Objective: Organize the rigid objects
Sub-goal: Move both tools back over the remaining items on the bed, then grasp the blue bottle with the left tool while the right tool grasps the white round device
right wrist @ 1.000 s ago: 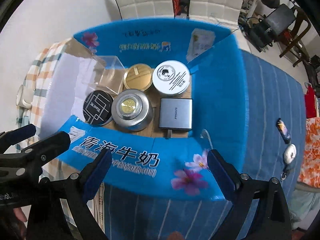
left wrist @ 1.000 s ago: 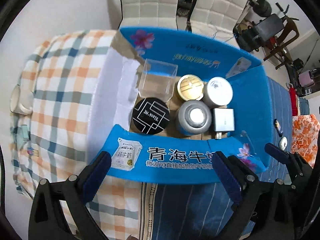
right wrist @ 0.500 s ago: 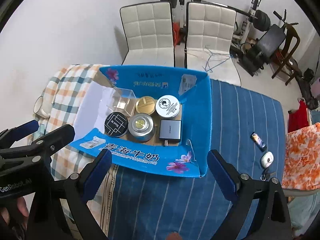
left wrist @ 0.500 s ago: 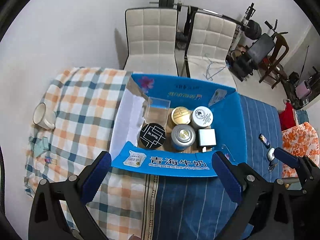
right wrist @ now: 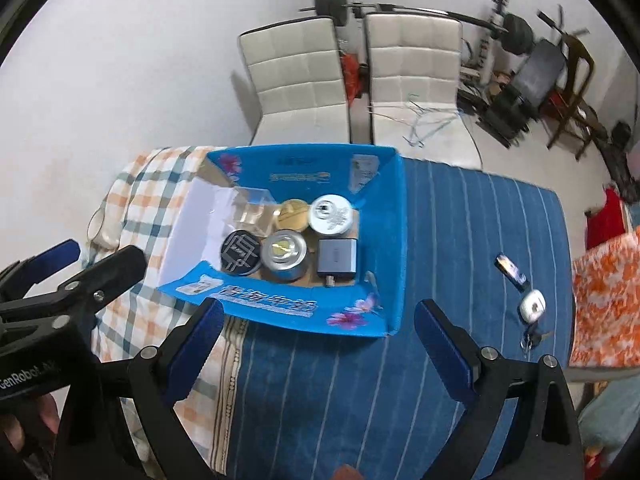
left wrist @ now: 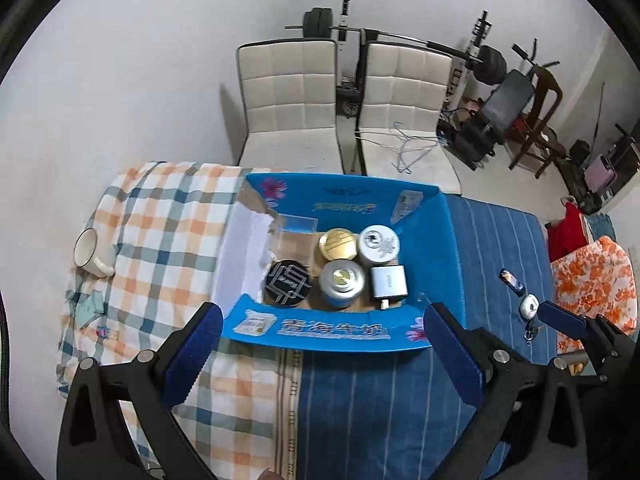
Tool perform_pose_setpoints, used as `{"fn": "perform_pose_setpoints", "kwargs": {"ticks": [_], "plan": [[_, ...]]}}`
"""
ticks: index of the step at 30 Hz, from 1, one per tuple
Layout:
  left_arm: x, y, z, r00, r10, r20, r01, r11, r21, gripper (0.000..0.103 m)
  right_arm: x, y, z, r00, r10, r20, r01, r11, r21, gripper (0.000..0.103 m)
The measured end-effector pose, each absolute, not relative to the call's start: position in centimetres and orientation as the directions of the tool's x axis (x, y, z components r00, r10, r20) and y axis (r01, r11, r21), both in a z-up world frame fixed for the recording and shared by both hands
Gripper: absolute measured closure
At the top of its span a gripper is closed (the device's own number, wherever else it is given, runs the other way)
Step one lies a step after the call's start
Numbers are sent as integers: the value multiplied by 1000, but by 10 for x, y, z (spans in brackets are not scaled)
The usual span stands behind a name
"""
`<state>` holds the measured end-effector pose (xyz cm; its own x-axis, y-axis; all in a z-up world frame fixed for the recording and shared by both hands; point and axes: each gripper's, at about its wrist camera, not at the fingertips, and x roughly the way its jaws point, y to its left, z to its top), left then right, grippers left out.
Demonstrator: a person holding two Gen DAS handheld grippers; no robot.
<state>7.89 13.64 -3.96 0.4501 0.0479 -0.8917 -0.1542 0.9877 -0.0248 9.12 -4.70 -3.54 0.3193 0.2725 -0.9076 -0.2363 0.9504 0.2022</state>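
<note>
Both the left gripper (left wrist: pixel 320 354) and right gripper (right wrist: pixel 316 346) hang wide apart and empty above the blue cardboard box (left wrist: pixel 450 248), where round tins (left wrist: pixel 342 282) stand packed together, seemingly tidied.

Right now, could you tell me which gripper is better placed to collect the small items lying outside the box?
Probably the right gripper: the white key fob and small dark item lie on the blue cloth right of the box; the left gripper sits further left. Both are open, empty.
</note>
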Motion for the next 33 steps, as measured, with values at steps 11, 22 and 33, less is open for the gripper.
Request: {"fn": "perform_pose_setpoints", "kwargs": {"ticks": [11,22,33], "plan": [[133,-17,-92,358,-108,-927,80,993,-85,0,115,-238,-113,256,95,-962,140,981,134,5],[222,-143,-207,173,-96,-980,126,989,-75,0,177,-359,-252,119,123,-985,388,907,160,5],[257,-166,-262,60,-50,-997,81,996,-45,0,204,-356,-322,29,75,-997,354,932,80,54]]}}
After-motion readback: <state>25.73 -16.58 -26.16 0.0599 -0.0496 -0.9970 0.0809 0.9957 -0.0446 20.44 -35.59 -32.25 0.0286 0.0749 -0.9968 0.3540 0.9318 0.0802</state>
